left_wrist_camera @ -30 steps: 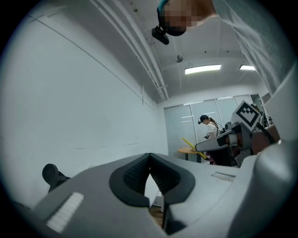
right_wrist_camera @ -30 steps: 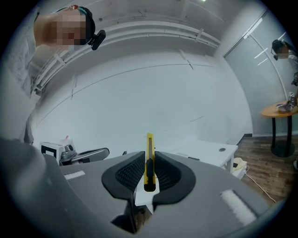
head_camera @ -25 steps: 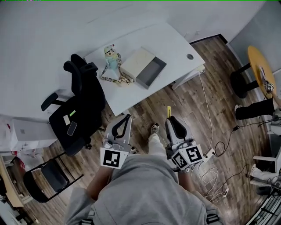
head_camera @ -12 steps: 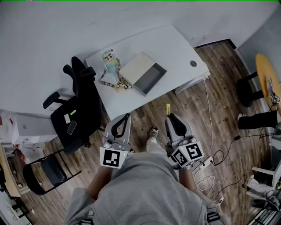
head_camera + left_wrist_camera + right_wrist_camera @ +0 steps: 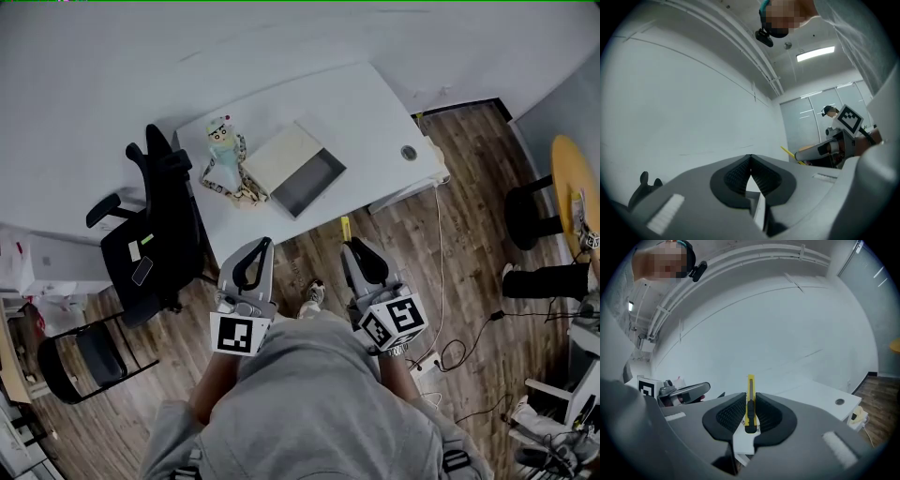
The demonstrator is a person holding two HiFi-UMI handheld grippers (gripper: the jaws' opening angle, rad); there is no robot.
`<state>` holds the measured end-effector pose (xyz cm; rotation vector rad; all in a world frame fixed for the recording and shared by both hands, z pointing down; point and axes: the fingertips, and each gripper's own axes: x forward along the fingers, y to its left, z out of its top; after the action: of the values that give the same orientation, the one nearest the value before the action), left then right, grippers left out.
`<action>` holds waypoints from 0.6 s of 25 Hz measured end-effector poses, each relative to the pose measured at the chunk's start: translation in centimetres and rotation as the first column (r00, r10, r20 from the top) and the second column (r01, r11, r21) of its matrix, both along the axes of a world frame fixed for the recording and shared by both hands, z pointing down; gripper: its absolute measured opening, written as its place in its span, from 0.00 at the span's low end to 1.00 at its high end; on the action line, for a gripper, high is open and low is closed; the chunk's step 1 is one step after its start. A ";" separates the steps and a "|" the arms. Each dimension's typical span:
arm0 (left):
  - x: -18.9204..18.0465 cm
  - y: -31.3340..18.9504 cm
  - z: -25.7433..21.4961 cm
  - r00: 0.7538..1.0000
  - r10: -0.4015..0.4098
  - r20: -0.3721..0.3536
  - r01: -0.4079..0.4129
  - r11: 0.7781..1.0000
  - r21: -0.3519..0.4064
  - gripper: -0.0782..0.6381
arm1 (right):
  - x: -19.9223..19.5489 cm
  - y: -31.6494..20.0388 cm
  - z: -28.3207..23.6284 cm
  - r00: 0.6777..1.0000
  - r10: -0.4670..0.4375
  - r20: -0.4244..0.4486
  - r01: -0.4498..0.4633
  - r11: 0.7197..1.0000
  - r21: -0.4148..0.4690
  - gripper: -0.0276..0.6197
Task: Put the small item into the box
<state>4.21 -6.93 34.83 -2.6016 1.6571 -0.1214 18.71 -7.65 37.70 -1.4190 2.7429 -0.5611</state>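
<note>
An open box (image 5: 309, 183) with a grey inside and a beige lid beside it lies on the white desk (image 5: 366, 112) in the head view. My right gripper (image 5: 349, 246) is held over the wood floor in front of the desk. It is shut on a yellow utility knife (image 5: 345, 228), which sticks up between the jaws (image 5: 750, 385). The left gripper (image 5: 264, 244) is beside it at the same height, shut with nothing in it (image 5: 750, 159). Both are well short of the box.
A doll figure (image 5: 222, 150) on a patterned cloth stands left of the box. A black office chair (image 5: 155, 239) sits at the desk's left end and a folding chair (image 5: 80, 352) is further left. Cables lie on the floor (image 5: 450, 347) at right, near a yellow round table (image 5: 572, 178).
The person and both grippers have moved a little forward toward the desk. The knife stays clamped in the right gripper.
</note>
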 end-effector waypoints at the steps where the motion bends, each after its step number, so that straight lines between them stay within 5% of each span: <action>1: 0.3 -0.3 0.0 1.000 -0.007 -0.002 0.007 1.000 0.003 0.11 | 0.2 -0.4 0.0 1.000 -0.011 -0.003 0.011 1.000 0.000 0.17; 15: 1.7 -4.0 0.5 1.000 -0.024 -0.008 0.024 1.000 -0.005 0.11 | 1.0 -5.0 1.4 0.998 -0.051 -0.022 0.050 0.998 -0.026 0.17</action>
<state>5.94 -10.92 35.32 -2.5896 1.6936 -0.1168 19.69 -12.65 39.12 -1.3726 2.8065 -0.5869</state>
